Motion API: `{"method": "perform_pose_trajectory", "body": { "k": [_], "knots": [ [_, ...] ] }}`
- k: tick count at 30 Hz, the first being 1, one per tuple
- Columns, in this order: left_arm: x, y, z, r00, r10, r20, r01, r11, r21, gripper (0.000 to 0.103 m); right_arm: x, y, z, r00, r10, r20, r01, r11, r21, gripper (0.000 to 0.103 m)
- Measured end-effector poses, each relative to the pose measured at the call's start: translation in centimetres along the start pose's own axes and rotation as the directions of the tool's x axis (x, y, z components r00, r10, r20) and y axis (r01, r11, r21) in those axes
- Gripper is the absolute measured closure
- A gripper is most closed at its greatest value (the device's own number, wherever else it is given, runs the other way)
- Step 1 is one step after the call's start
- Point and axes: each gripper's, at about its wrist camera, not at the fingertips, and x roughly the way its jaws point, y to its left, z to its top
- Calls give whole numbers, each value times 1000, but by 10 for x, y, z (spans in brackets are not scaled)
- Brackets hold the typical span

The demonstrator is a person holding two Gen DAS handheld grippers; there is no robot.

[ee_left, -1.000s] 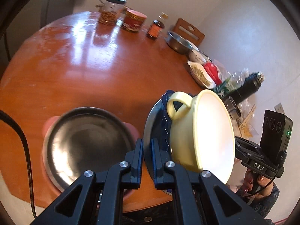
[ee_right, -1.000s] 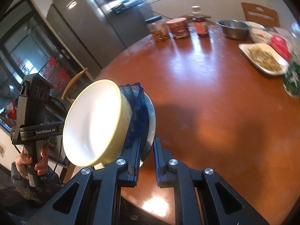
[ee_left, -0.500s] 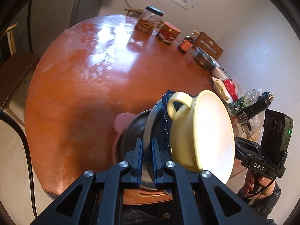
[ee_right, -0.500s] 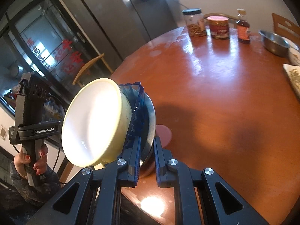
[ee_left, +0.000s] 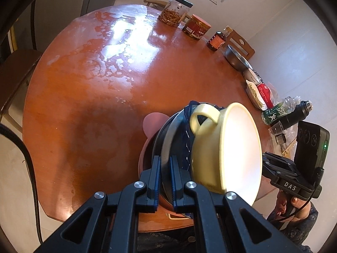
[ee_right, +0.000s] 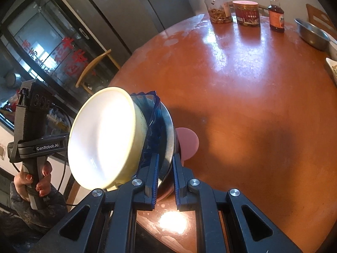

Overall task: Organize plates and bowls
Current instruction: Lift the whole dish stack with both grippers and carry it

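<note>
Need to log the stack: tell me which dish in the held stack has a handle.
The pale yellow bowl, on the open side of the stack. Its loop handle sticks up at the rim; the blue dish and steel plate behind it have none.

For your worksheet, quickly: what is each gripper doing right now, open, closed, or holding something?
Left gripper: closed on the rim of the metal plate.
Right gripper: closed on the same metal plate's opposite rim, the yellow bowl stacked on it.
</note>
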Motion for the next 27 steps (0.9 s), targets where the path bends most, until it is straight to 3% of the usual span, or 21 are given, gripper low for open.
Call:
{"method": "perform_pose_trajectory", "body": {
  "k": [15, 27],
  "knots": [
    [1, 5, 3, 1000, -22, -11, 21, 999, -28, 96, -2, -4, -4, 1000, 22, 9, -22, 1000, 13, 88],
    [-1, 3, 1, 1000, -1, -8, 1, 1000, -5, 93, -6, -4, -6, 1000, 14, 19, -14, 1000, 14, 82]
  ]
}}
